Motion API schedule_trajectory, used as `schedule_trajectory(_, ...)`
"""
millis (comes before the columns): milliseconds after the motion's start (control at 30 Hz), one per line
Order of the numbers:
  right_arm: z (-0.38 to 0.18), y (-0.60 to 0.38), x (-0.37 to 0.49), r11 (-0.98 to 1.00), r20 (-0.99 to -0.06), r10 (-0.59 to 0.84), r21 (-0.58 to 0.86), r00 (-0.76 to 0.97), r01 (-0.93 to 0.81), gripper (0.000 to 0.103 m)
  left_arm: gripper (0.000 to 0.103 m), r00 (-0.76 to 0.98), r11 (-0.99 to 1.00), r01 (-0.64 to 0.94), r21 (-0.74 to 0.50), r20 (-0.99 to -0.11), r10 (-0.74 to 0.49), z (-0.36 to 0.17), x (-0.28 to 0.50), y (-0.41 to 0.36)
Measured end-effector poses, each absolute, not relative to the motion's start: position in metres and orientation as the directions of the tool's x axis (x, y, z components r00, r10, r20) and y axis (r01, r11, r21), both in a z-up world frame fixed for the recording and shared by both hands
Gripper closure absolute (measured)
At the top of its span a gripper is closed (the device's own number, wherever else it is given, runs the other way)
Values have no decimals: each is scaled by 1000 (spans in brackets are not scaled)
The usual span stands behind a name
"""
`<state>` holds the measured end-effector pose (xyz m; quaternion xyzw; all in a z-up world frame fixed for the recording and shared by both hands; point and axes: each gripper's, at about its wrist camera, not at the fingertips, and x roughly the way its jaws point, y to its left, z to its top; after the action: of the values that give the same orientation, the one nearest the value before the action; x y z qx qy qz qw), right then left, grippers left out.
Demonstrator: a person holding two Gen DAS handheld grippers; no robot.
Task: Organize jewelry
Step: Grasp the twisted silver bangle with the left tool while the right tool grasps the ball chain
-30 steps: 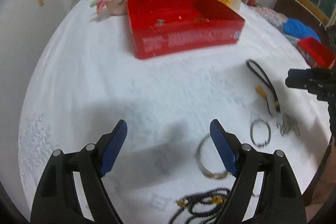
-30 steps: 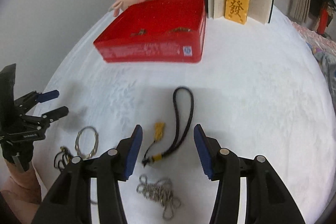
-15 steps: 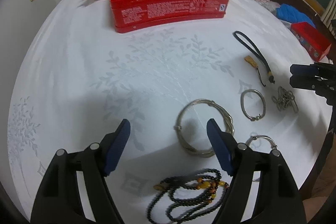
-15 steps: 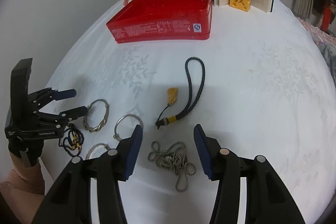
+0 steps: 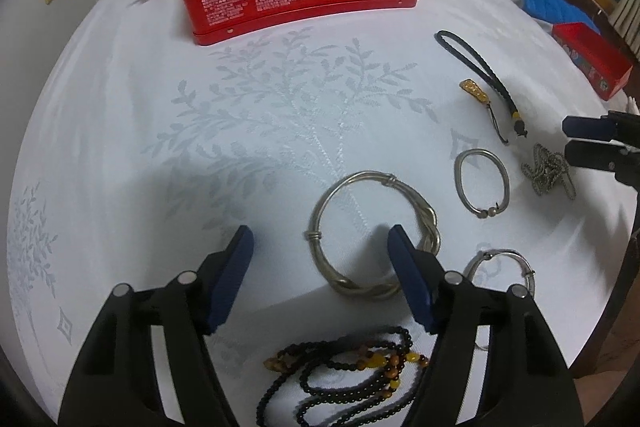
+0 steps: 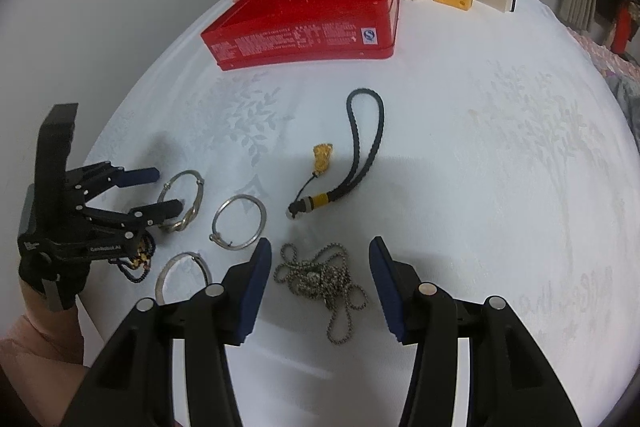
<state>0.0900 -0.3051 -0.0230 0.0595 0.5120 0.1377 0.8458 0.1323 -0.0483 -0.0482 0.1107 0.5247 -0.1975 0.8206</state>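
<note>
My left gripper (image 5: 320, 263) hangs low over the bench (image 5: 120, 115) with its fingers (image 5: 236, 267) spread wide and empty. The right-hand one sits inside or over the lower right rim of the twisted silver bangle (image 5: 372, 231), which lies flat at the centre of the left wrist view. My right gripper (image 6: 318, 277) is likewise spread and holds nothing, its fingers flanking the heaped ball chain (image 6: 324, 277) at the lower middle of the right wrist view.

I judge the bangle stiff, smooth and fairly light. It should slide on the cloth rather than bend, so I would straddle one side of the ring and pinch across the wire near the twisted knot, where there is some texture. Being a ring, it has no real long axis.

The chain is limp and will sag and trail, so I would pinch into the thick of the pile. Its loose loop tails off toward the bottom of the frame.

The black cord charm (image 6: 360, 151) runs from upper right to lower left, loop end toward the red tin (image 6: 312, 23) at the top, gold pendant (image 6: 322, 157) beside it. A plain bangle (image 6: 239, 223), an open hoop (image 6: 182, 277) and a bead necklace (image 5: 352, 375) lie nearby.
</note>
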Motion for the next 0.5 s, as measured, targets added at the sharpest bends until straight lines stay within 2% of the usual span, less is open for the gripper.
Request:
schedule_trajectory(100, -28, -303, 87, 953, -855, 300, 245, 423, -181, 52, 46, 368, 891, 452, -31, -904, -218, -48, 132, -50)
schedule_trajectory(167, -31, -302, 85, 950, -859, 305, 248, 411, -188, 52, 61, 363, 882, 469, -34, -903, -228, -46, 130, -54)
schedule_trajectory(333, -35, -300, 85, 950, -869, 305, 247, 391, -193, 51, 74, 360, 874, 485, -36, -902, -238, -46, 128, -60)
schedule_trajectory(433, -37, -298, 87, 955, -875, 288, 230, 389, -189, 45, 85, 356, 873, 485, -49, -901, -248, -46, 128, -61)
schedule_trajectory(500, -38, -296, 88, 956, -878, 281, 222, 387, -191, 44, 89, 359, 876, 481, -48, -900, -246, -46, 128, -61)
